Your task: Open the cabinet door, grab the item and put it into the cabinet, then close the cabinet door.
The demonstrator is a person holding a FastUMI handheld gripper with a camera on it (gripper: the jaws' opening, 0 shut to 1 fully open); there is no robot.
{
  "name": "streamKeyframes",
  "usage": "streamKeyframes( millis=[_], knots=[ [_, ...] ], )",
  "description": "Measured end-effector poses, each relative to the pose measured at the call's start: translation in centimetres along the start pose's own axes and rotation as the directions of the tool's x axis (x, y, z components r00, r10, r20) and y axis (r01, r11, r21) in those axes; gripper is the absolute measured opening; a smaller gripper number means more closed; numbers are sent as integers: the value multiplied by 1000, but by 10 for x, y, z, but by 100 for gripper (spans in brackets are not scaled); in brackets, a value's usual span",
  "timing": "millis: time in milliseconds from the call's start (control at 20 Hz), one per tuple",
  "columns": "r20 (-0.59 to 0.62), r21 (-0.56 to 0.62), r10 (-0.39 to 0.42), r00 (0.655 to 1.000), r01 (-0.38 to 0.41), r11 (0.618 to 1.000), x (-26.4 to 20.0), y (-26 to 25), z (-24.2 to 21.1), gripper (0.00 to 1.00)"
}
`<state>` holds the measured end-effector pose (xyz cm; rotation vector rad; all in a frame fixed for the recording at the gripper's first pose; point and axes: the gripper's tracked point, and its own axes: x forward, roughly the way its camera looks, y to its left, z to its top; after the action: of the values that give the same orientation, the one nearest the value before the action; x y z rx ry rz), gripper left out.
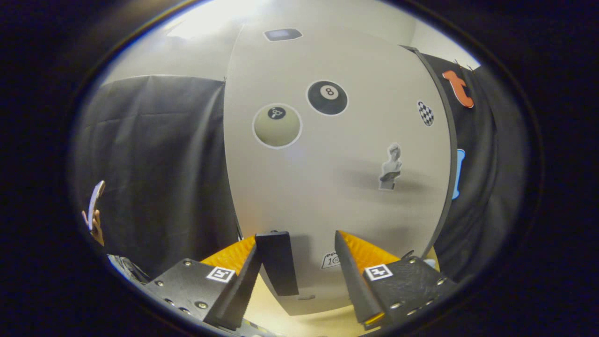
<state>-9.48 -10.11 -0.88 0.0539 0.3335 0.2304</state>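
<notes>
The cabinet door (337, 164) stands shut, its pale face carrying ball stickers (327, 97) and a bust sticker (391, 167). The gripper (306, 262) sits close before the door, fingers apart, holding nothing. Black cloth (159, 168) hangs left of the door; a hand with a phone (95, 210) shows there. The item cannot be seen.
</notes>
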Motion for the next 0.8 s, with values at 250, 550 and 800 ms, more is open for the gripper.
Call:
streamKeyframes(
  millis=[250,550,800],
  knots=[
    [18,5,-34,999,34,999,9,4,2,88],
    [29,-5,-57,998,58,998,11,6,3,88],
    [47,-17,-112,993,113,993,9,7,3,88]
  ],
)
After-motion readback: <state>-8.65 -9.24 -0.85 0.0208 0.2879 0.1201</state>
